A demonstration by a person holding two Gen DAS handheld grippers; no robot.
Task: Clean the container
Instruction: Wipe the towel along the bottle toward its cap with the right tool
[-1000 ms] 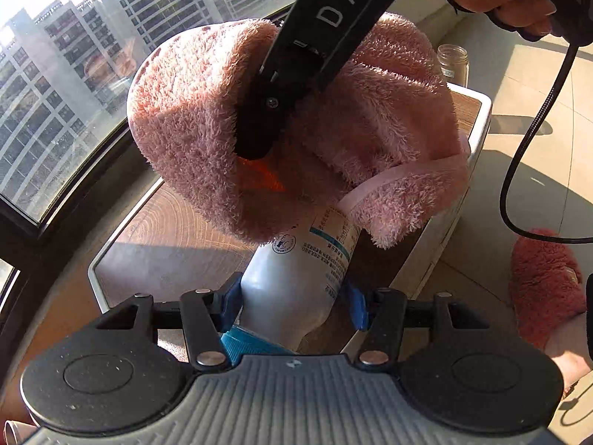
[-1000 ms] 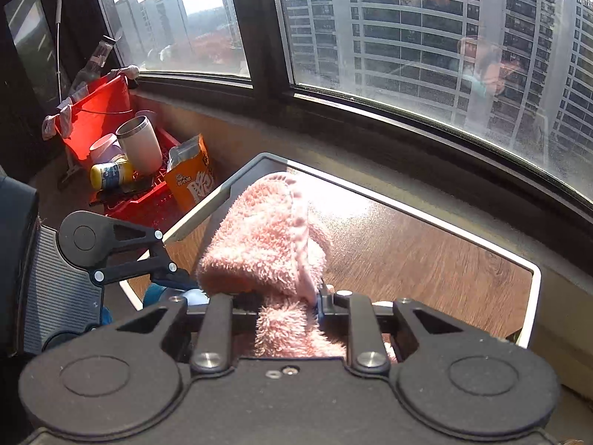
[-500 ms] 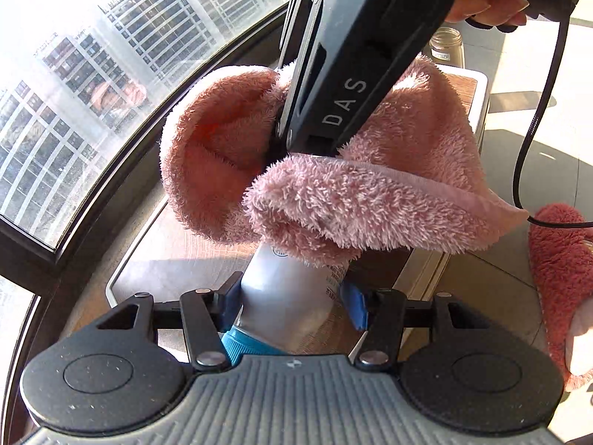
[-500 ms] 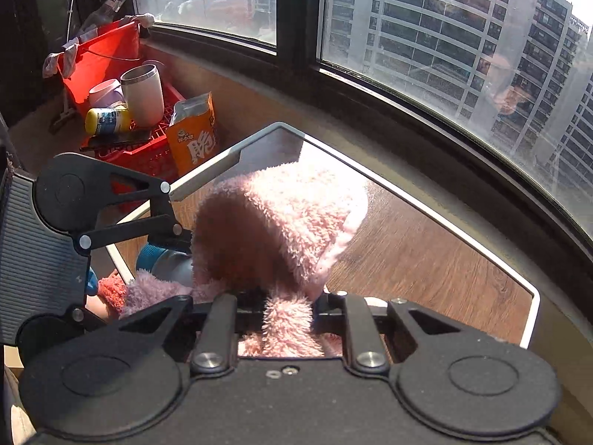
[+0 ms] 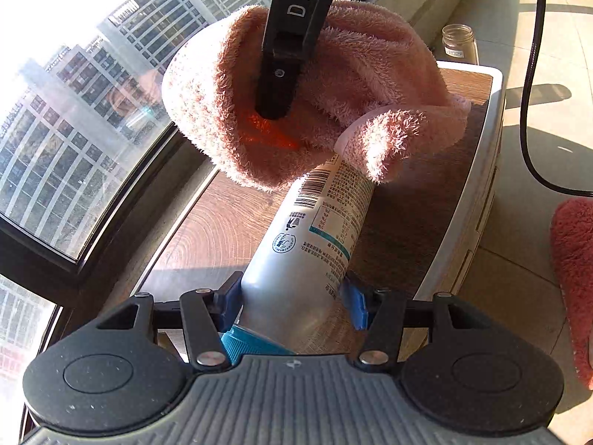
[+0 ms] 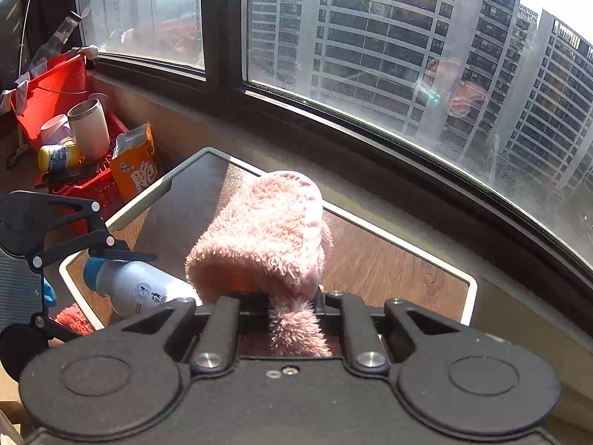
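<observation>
My left gripper (image 5: 292, 302) is shut on a white printed bottle (image 5: 311, 237) with a blue cap (image 5: 248, 346) at its near end. The bottle points away over a small wood-topped table (image 5: 207, 230). Its far end is buried in a fluffy pink cloth (image 5: 326, 85). My right gripper (image 6: 287, 298) is shut on that pink cloth (image 6: 263, 237), which drapes over the bottle (image 6: 141, 291) in the right wrist view. In the left wrist view, one black finger (image 5: 278, 85) of the right gripper presses into the cloth from above.
A curved window with a dark frame (image 6: 370, 126) runs behind the table (image 6: 389, 259). A red crate (image 6: 59, 92) holds cups, a yellow jar and an orange snack bag (image 6: 135, 163). A glass jar (image 5: 459, 42) stands past the table. A black cable (image 5: 530, 92) hangs at right, near a pink slipper (image 5: 574, 270).
The cloth has slid back toward the bottle's far end, baring more of the label and barcode. The right gripper turned from lying across the bottle to pressing down from above.
</observation>
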